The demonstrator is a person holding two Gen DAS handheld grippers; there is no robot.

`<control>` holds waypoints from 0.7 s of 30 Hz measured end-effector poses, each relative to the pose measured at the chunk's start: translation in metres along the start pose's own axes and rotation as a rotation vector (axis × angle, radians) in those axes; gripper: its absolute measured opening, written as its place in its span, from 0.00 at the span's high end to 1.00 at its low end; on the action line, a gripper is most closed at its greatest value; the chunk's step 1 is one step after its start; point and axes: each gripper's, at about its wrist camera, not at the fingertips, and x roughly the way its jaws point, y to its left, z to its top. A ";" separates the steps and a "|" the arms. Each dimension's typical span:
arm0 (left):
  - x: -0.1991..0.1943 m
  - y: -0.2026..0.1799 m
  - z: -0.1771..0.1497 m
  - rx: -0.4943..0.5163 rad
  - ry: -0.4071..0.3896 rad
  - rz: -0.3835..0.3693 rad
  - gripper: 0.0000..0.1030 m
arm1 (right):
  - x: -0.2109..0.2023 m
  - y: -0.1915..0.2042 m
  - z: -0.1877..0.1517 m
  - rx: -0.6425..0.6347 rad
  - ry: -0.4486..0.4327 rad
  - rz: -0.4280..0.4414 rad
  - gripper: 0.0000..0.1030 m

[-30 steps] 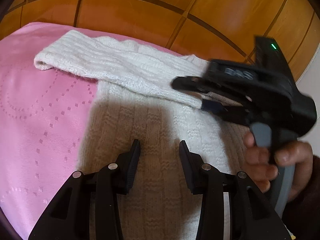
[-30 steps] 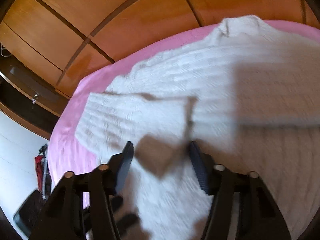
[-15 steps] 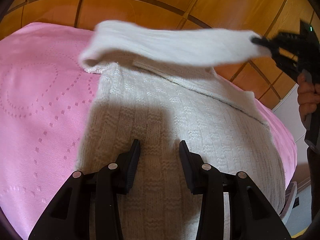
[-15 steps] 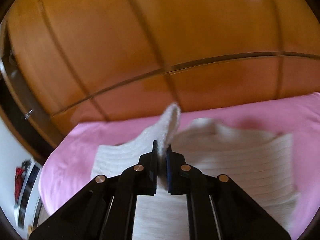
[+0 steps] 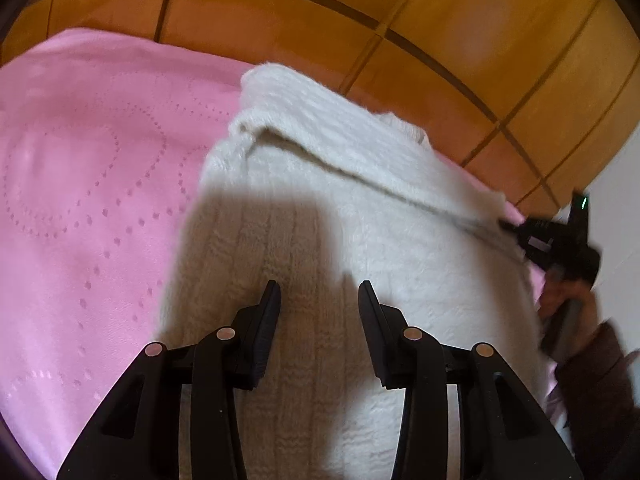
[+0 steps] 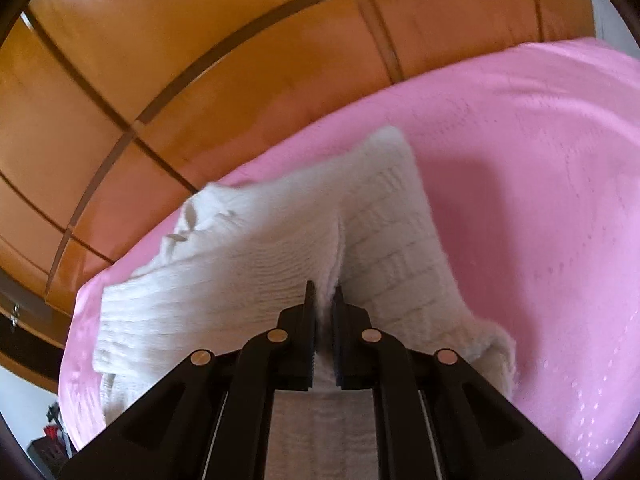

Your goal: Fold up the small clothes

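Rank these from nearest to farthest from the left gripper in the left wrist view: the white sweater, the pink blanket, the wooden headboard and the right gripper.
1. White sweater: directly under the open left gripper.
2. Pink blanket: just left of the sweater.
3. Right gripper: far right, pinching the sweater's sleeve.
4. Wooden headboard: beyond the bed, along the top.

— What do we see behind the bed?
— We see glossy orange-brown wooden panels (image 5: 460,20) with dark grooves, catching soft light.
— And below?
— We see a pink bedspread (image 6: 540,160) with dotted patterns, and a white wall (image 5: 616,208) at the right.
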 end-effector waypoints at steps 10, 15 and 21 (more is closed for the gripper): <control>-0.010 0.042 0.066 -0.168 -0.074 -0.012 0.50 | -0.018 -0.010 0.003 -0.067 -0.075 -0.076 0.95; 0.001 0.070 0.101 -0.241 -0.067 -0.043 0.39 | -0.024 -0.008 0.006 -0.108 -0.095 -0.112 0.95; 0.028 0.082 0.132 -0.258 -0.030 -0.043 0.39 | -0.017 -0.012 0.004 -0.114 -0.083 -0.147 0.79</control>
